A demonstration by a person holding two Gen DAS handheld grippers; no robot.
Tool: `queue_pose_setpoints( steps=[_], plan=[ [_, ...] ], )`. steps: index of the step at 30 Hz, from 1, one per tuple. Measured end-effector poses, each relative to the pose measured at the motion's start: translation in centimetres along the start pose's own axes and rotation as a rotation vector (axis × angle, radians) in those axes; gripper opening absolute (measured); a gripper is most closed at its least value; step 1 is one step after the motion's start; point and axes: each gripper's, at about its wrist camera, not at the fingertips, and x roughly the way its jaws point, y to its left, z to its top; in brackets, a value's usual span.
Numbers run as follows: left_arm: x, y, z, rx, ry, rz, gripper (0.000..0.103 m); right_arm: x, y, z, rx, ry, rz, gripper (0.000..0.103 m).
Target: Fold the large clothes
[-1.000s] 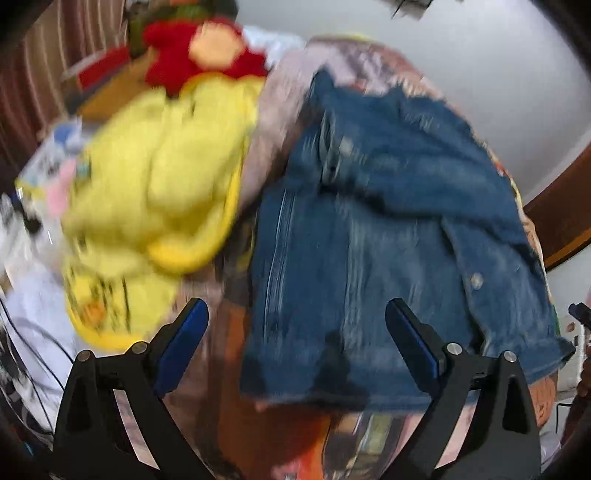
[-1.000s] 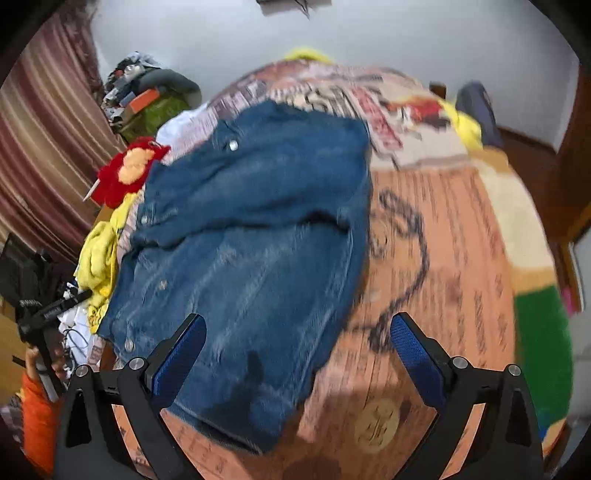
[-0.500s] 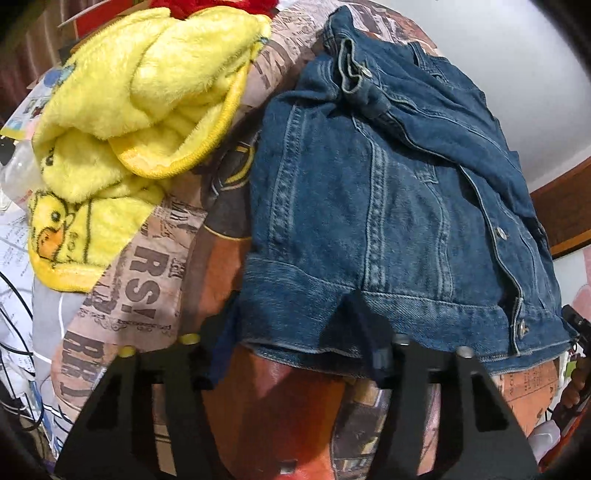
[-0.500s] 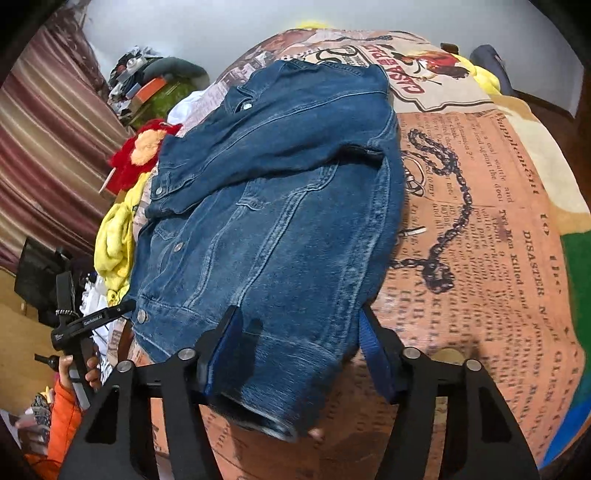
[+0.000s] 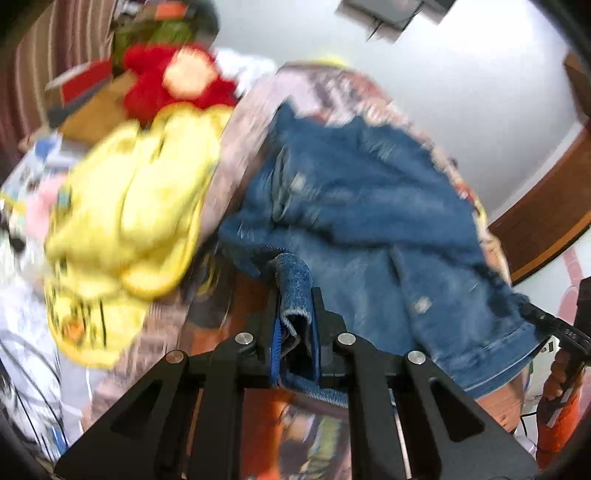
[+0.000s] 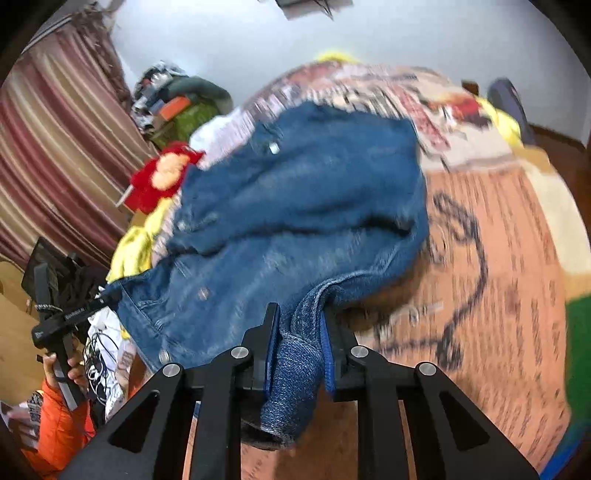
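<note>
A blue denim jacket (image 5: 369,206) lies on a bed with a printed cover (image 6: 491,295). My left gripper (image 5: 294,299) is shut on the jacket's hem at one bottom corner and lifts it off the cover. My right gripper (image 6: 299,328) is shut on the hem at the other bottom corner of the jacket (image 6: 295,206), also raised. The hem bunches between both pairs of jaws. Both views are blurred by motion.
A yellow plush towel (image 5: 125,221) and a red soft toy (image 5: 177,85) lie left of the jacket. A striped curtain (image 6: 48,155) and clutter stand at the left. A white wall (image 6: 369,33) is behind the bed. The person's orange sleeve (image 6: 55,435) shows low left.
Both grippers went from wide open above the jacket, down onto its bottom hem, closed on it, and now lift the hem up off the bed.
</note>
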Motion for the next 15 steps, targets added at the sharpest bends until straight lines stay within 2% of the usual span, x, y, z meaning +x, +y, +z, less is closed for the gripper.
queue_pose_setpoints(
  steps=[6,10,13,15],
  plan=[
    [-2.3,-4.2,6.5,0.109,-0.152,-0.019,0.01,-1.9,0.4,5.3,-0.032,-0.124,-0.006,0.016],
    [-2.4,-5.5,11.3,0.113,-0.211,-0.054,0.01,-2.0,-0.9,10.1,-0.015,-0.192,-0.03,0.016],
    [-0.9,-6.1,14.5,0.14,-0.254,-0.02,0.01,-1.1,-2.4,13.6,0.036,-0.214,-0.031,0.016],
    [0.8,-6.0,16.9,0.12,-0.247,-0.023,0.01,0.0,-3.4,15.8,0.071,-0.214,-0.025,0.015]
  ],
)
